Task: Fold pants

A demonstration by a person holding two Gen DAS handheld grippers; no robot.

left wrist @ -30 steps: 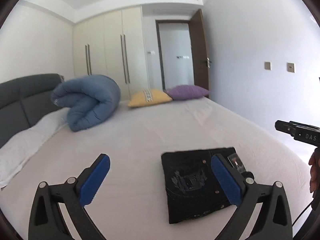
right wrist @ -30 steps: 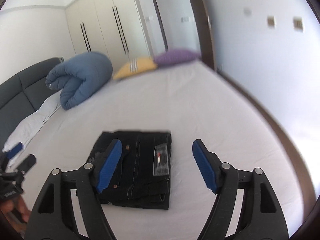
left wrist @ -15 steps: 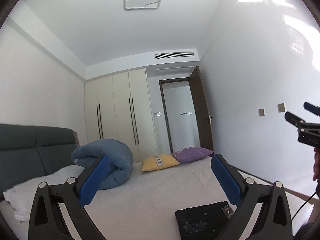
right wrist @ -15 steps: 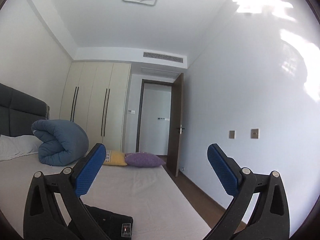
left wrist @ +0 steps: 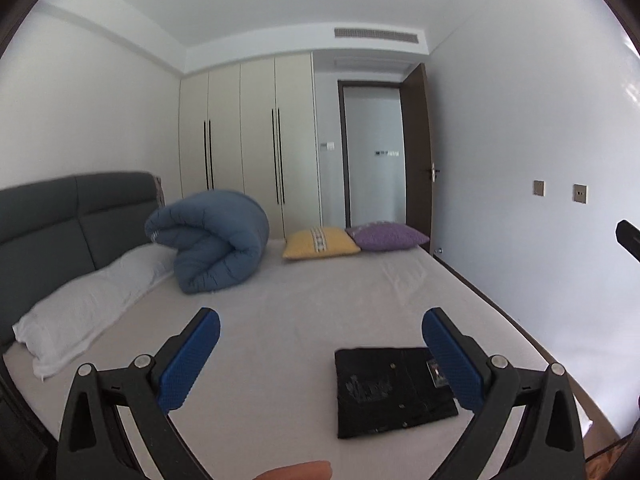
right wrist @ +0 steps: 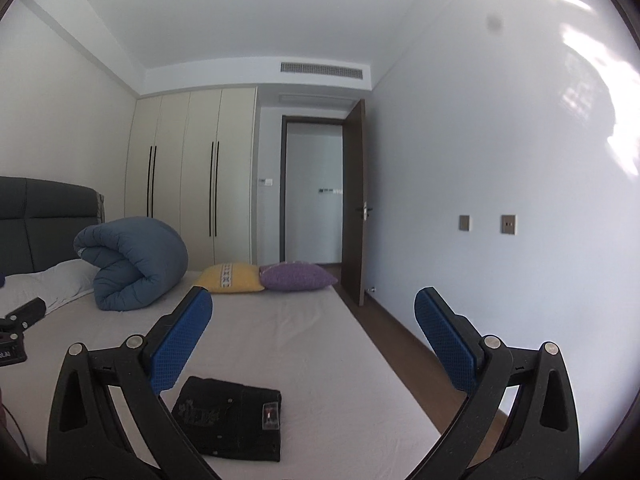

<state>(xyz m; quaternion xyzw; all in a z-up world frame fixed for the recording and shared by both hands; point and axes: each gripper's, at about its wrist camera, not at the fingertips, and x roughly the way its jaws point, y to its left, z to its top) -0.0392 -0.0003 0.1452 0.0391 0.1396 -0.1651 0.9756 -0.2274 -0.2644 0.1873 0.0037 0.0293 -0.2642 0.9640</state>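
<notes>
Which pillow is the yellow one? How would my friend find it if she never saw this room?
Look at the big bed and go to its far end, by the wardrobe and the open door. Two small cushions lie there side by side. The yellow cushion is the one nearer the rolled blue duvet, with a patterned white stripe down its middle; the purple cushion beside it is plain.

The black pants (left wrist: 394,390) lie folded into a compact, flat rectangle on the bed (left wrist: 300,304), near its foot-side edge and well apart from the rolled blue duvet (left wrist: 212,240). Pale embroidery shows on the top layer, small metal rivets dot the fabric, and a rectangular waistband patch faces up at one end. Nothing touches them.
</notes>
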